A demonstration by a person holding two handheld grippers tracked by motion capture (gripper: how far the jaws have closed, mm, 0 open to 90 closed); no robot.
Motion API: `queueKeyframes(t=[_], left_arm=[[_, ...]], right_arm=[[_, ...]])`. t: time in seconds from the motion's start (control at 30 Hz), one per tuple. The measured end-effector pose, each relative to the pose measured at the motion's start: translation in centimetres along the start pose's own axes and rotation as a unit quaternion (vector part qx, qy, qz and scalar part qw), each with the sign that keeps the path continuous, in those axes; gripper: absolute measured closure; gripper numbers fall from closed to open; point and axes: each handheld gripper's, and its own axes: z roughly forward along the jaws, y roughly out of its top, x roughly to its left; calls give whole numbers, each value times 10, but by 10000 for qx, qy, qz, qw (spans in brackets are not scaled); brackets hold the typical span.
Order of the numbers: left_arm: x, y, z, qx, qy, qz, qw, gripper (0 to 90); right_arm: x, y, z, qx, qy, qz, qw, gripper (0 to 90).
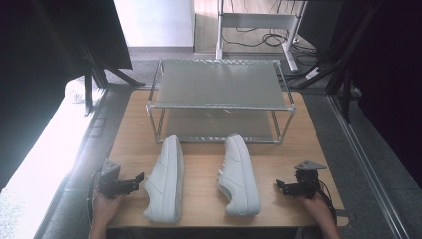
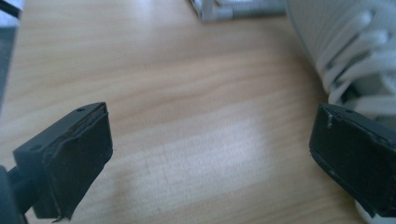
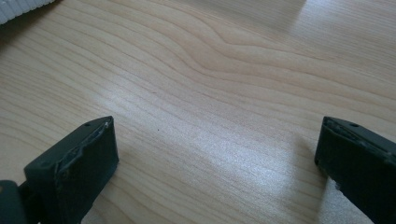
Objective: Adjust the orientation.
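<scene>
high view has the left gripper [image 1: 141, 178] and right gripper [image 1: 279, 185] spread wide, empty, flanking two white shoes: left shoe [image 1: 166, 180], right shoe [image 1: 240, 175], before the rack [image 1: 221, 106]. a grip on soft laces could slip.

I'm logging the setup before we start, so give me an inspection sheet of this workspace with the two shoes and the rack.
Surface: wooden table, light grain, bare between the things on it.
Job's things: left white sneaker and right white sneaker lie side by side, apart, toes toward the two-tier metal shoe rack; both tiers bare.
Clutter: nothing seen.
Grippers: left gripper open, close beside the left sneaker, contact unclear; right gripper open, apart from the right sneaker. Both hold nothing.
Cables: a cable trails from each gripper near the hands; more wires on the floor behind.
Surroundings: white desk frame beyond the rack, dark frames at both sides.
</scene>
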Motion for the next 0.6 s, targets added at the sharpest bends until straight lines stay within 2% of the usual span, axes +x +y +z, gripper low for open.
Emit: queueKeyframes(t=[0.07, 0.13, 0.27, 0.43, 0.53, 0.6], left_arm=[[1, 0, -3, -196, -28, -69, 9998, 0], [2, 0, -4, -276, -50, -116, 9995, 0], [0, -1, -3, -242, -156, -49, 9996, 0], [-12, 0, -1, -141, -259, 204, 9994, 0], [-15, 0, -4, -138, -256, 193, 9994, 0], [-15, -1, -6, -170, -371, 152, 9991, 0]], right_arm=[[0, 0, 0, 0, 0, 1, 10000, 0], [0, 0, 0, 0, 0, 1, 10000, 0], [0, 0, 0, 1, 0, 1, 10000, 0], [0, 0, 0, 0, 0, 0, 10000, 0], [0, 0, 0, 0, 0, 0, 10000, 0], [0, 0, 0, 0, 0, 1, 10000, 0]])
